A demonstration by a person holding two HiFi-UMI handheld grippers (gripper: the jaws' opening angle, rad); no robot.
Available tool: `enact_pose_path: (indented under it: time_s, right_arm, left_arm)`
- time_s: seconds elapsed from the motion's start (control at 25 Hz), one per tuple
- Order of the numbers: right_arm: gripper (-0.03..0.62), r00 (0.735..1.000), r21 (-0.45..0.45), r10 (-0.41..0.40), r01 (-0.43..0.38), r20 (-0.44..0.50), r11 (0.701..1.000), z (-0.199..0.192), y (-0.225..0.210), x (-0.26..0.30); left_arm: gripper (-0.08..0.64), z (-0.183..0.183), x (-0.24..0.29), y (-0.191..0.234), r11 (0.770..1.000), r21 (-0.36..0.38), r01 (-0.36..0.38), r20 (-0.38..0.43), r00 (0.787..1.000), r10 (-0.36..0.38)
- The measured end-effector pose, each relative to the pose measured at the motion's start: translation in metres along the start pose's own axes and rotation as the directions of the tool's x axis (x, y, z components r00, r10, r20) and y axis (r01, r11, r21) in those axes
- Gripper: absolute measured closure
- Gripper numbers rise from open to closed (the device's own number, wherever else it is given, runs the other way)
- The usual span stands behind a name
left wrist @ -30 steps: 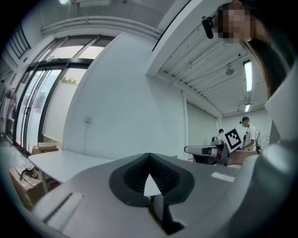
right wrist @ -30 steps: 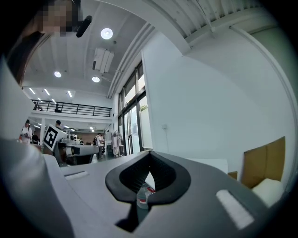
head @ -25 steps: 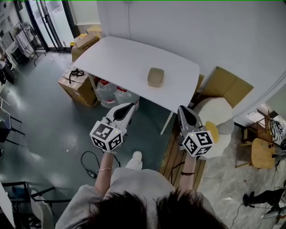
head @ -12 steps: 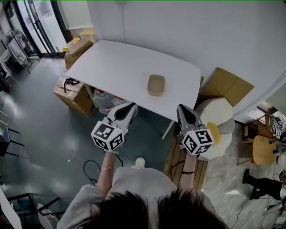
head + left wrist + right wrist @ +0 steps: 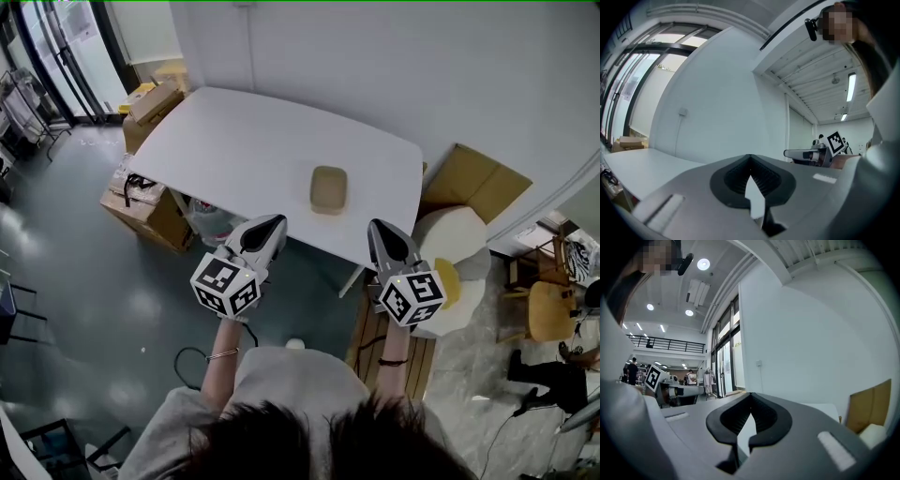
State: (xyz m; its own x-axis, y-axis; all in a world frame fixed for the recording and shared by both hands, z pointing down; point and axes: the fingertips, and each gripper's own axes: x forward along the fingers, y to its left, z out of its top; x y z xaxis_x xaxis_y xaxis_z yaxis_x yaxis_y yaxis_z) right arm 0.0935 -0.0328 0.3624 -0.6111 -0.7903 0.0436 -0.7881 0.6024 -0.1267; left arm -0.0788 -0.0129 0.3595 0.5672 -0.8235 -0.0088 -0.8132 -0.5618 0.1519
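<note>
In the head view both grippers are held up side by side before the near edge of a white table [image 5: 234, 141]. My left gripper [image 5: 272, 223] points at the table's front edge, its jaws closed tip to tip on nothing. My right gripper [image 5: 380, 228] stands level with it, also shut and empty. A small tan box [image 5: 328, 188] lies on the table between and beyond the two tips. In the left gripper view the left gripper [image 5: 750, 159] has its jaws meeting, with the table [image 5: 637, 164] behind. The right gripper view shows the right gripper [image 5: 750, 397] likewise shut.
Cardboard boxes [image 5: 141, 202] stand on the floor at the table's left end, water bottles [image 5: 211, 220] under it. A flat cardboard sheet [image 5: 478, 178] and a white round cushion [image 5: 459, 248] sit right of the table. A white wall runs behind; glass doors [image 5: 56, 56] are far left.
The table has drawn closer to both grippers and now fills the gap behind the jaws. Both grippers stay shut and level.
</note>
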Motion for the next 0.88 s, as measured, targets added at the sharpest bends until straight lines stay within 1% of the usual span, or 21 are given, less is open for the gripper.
enact_pose_path:
  time_s: [0.2,0.48,0.64,0.88]
  right_arm:
    - [0.58,1.0,0.01,-0.024,0.024,-0.007,1.0,-0.008,-0.007,0.007]
    - [0.58,0.999,0.024,-0.047,0.047,0.0,0.999,-0.004,-0.025,0.016]
    - [0.58,0.999,0.034,-0.037,0.037,-0.011,0.999,-0.007,-0.033,0.028]
    - [0.58,1.0,0.035,-0.008,0.008,-0.022,0.999,-0.006,-0.051,0.058]
  left_arm:
    - [0.569,-0.006,0.011,0.011,1.0,-0.009,0.015,-0.007,1.0,-0.015]
    - [0.569,-0.005,0.029,0.013,0.999,-0.011,0.035,-0.015,0.999,-0.035]
    - [0.569,-0.008,0.037,0.02,1.0,-0.02,0.021,-0.017,1.0,-0.021]
    - [0.569,-0.008,0.06,0.044,0.999,-0.033,-0.012,-0.006,1.0,0.012]
